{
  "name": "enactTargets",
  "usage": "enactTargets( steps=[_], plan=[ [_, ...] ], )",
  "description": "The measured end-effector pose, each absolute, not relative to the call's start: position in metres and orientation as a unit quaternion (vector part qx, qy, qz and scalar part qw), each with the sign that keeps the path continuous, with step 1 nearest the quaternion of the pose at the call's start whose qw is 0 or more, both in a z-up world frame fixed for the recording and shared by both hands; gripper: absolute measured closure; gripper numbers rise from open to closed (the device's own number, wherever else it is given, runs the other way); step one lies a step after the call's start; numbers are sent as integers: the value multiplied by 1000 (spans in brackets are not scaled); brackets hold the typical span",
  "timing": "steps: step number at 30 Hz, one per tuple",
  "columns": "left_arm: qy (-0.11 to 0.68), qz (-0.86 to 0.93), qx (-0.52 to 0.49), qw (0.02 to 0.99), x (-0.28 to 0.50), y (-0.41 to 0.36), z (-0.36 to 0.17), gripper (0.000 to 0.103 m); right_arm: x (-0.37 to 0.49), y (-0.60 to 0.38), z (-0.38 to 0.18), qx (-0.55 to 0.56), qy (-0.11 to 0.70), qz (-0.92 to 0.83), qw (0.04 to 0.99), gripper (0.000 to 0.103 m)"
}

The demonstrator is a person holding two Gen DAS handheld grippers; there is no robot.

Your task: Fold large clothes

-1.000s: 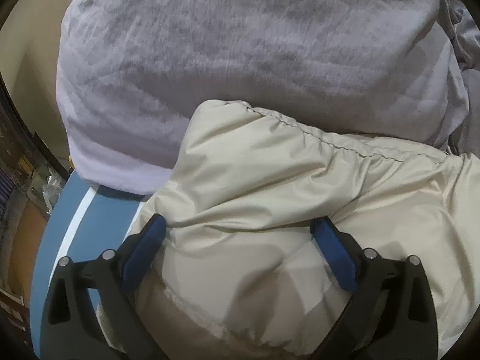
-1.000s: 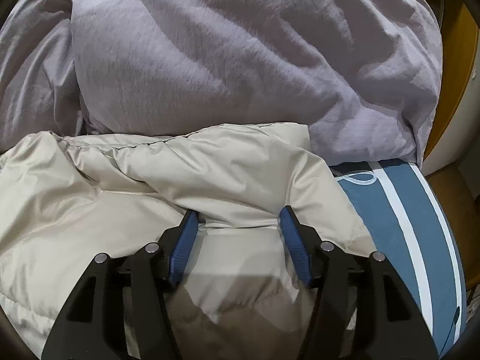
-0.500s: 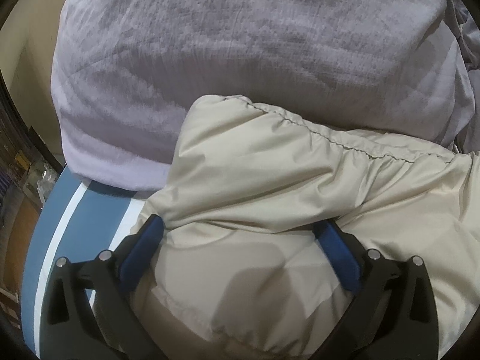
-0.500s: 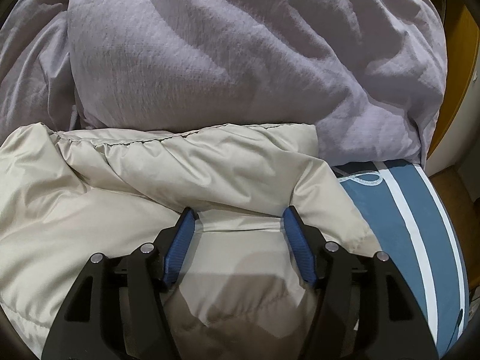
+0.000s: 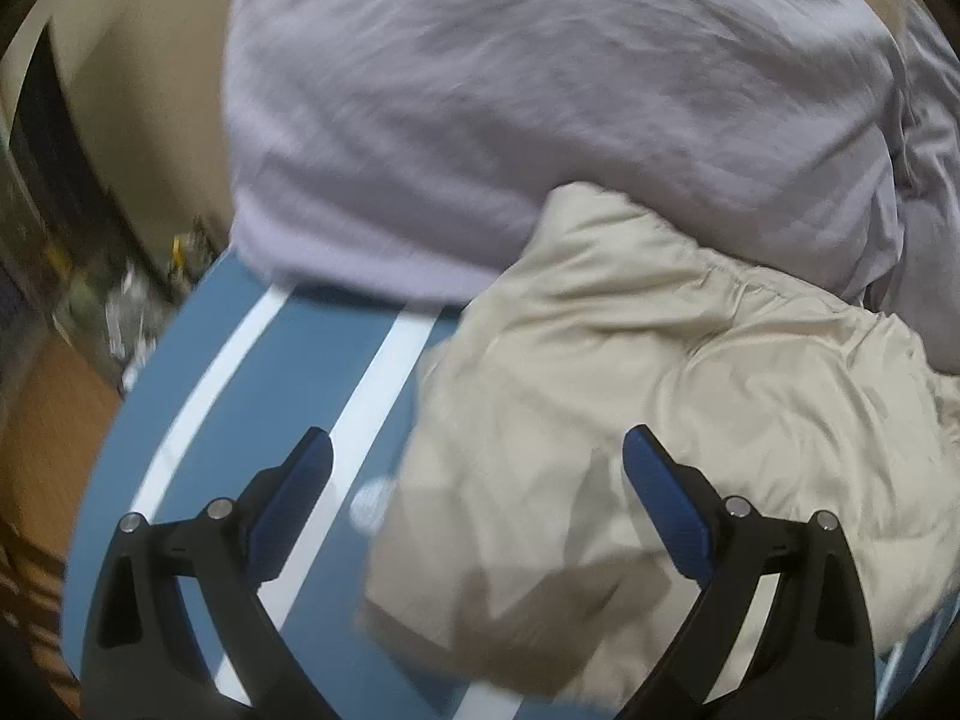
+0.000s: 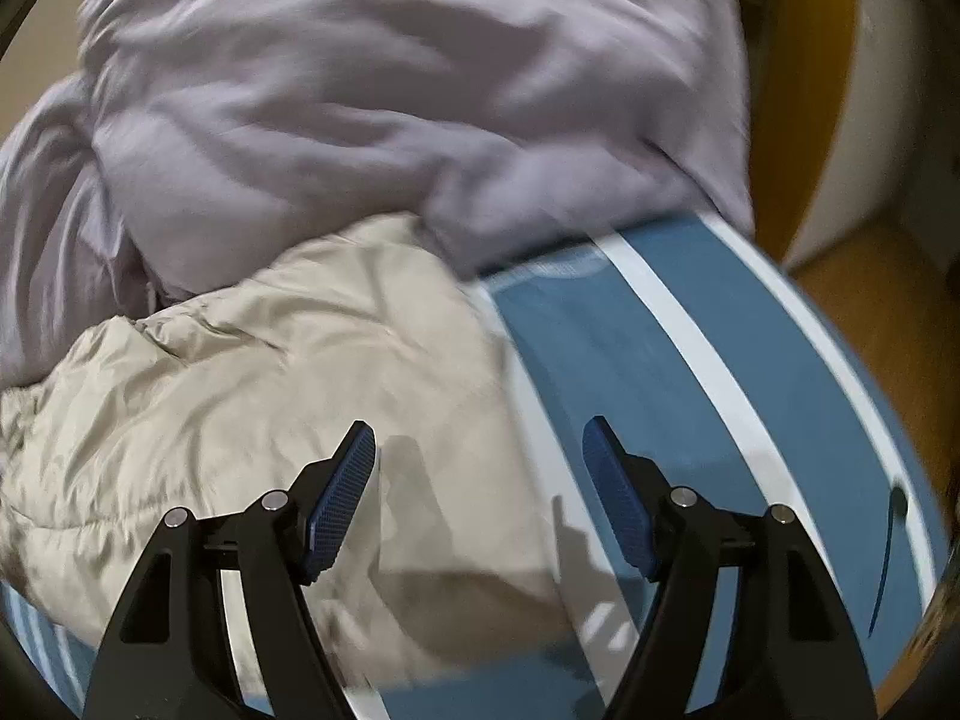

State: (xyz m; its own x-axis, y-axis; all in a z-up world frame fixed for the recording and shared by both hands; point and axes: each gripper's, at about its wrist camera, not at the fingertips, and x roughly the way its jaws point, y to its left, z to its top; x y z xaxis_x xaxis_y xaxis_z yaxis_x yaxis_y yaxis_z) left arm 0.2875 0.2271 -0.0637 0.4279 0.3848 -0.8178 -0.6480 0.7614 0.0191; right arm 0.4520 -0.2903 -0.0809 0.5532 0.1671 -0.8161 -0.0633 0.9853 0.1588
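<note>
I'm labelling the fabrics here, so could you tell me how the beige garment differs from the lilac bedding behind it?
The beige garment looks smooth and slightly shiny; the lilac bedding looks matte and softly textured. The garment lies low on the blue striped surface, while the bedding is heaped higher behind it. The garment shows a gathered stitched seam; the bedding shows only loose folds. Both are rumpled.

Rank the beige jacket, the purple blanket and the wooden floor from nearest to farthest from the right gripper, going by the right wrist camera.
From the right gripper, whose jaws are opening with nothing between them:
1. Beige jacket, right under the left finger, spreading left.
2. Purple blanket, piled behind the jacket, across the top.
3. Wooden floor, beyond the striped blue mat, far right.
</note>
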Motion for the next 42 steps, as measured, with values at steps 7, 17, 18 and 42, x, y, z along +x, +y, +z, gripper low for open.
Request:
enactTargets(
  steps=[7, 17, 18, 42],
  plan=[
    [461, 304, -235, 800, 253, 233, -89, 6, 425, -311, -102, 148, 525, 90, 833, 30],
    [455, 299, -302, 783, 265, 234, -109, 22, 423, -306, -121, 220, 547, 107, 801, 51],
    [449, 302, -303, 784, 266, 234, -108, 29, 422, -304, -119, 214, 544, 110, 804, 59],
    [399, 288, -286, 822, 134, 226, -63, 74, 320, -302, -86, 199, 538, 176, 800, 79]
  ],
)
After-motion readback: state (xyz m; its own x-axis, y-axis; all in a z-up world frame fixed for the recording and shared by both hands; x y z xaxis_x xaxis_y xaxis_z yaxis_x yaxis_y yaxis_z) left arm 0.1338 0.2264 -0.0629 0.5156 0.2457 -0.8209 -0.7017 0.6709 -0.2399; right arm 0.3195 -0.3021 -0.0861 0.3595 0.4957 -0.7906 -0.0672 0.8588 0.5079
